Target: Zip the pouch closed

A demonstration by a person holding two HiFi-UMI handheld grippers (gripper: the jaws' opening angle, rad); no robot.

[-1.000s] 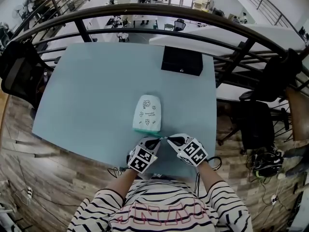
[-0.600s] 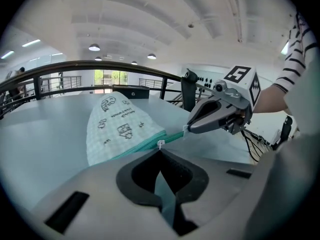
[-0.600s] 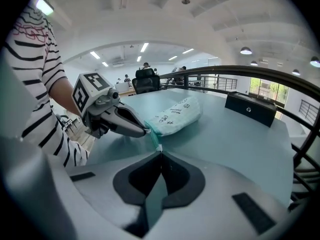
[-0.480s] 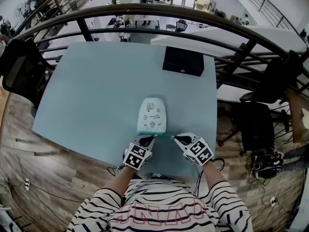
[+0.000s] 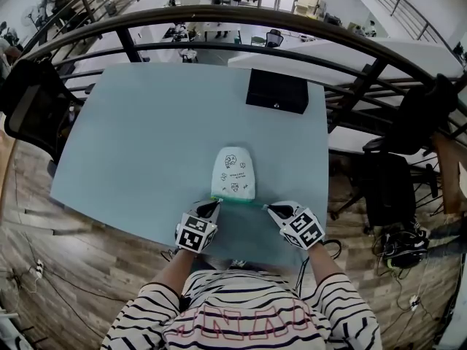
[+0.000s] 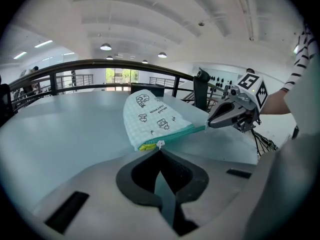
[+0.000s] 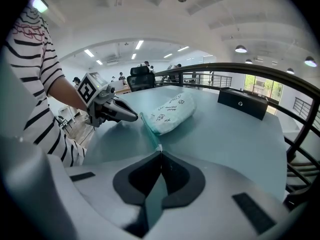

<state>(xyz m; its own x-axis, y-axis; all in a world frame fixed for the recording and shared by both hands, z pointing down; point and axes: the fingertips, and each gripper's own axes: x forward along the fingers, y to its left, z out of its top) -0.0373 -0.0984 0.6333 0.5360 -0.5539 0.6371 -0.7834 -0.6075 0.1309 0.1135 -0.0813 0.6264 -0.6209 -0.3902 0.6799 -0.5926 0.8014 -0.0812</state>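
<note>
A blue-grey table is standing on a wood floor, and a black box is lying flat near its far edge, towards the right corner. A dark railing is curving round beyond the table's far side, with one black chair standing off the left edge and another off the right. Cables are lying tangled on the floor beside the right-hand chair, and round ceiling lamps are burning overhead.

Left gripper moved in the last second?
Yes: left gripper, shut on the pouch, shifted left along the table edge, farther from the black box.
</note>
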